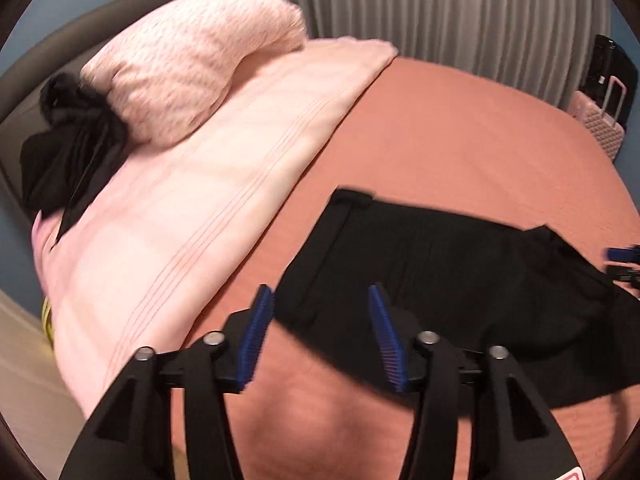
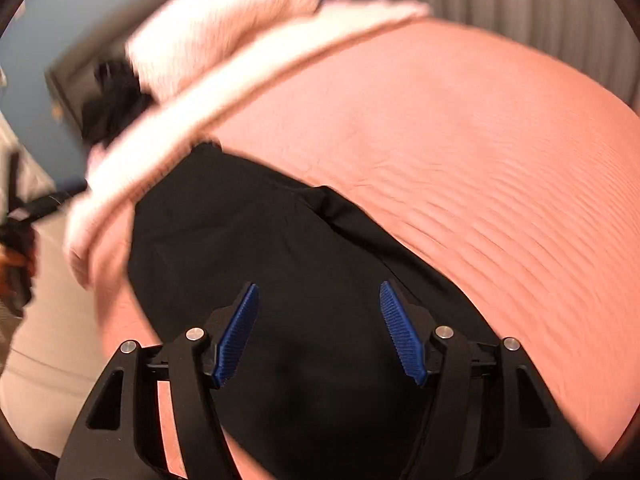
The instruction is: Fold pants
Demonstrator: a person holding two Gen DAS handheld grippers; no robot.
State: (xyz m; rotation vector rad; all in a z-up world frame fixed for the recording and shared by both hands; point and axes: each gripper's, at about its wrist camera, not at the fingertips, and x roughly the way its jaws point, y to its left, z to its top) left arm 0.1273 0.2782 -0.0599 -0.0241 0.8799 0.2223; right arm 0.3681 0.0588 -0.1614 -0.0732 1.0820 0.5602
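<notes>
The black pants (image 1: 440, 264) lie flat on the orange bed (image 1: 460, 140), near its front edge, so they are easy to fold. The left gripper (image 1: 320, 300) hangs over their left end with its blue pads apart and nothing between them. The right gripper (image 2: 320, 292) hangs over the middle of the pants, also apart and empty. A pink blanket (image 1: 192, 216) and pillow (image 1: 192, 60) sit at the far left, out of the way. I see no words to read.
</notes>
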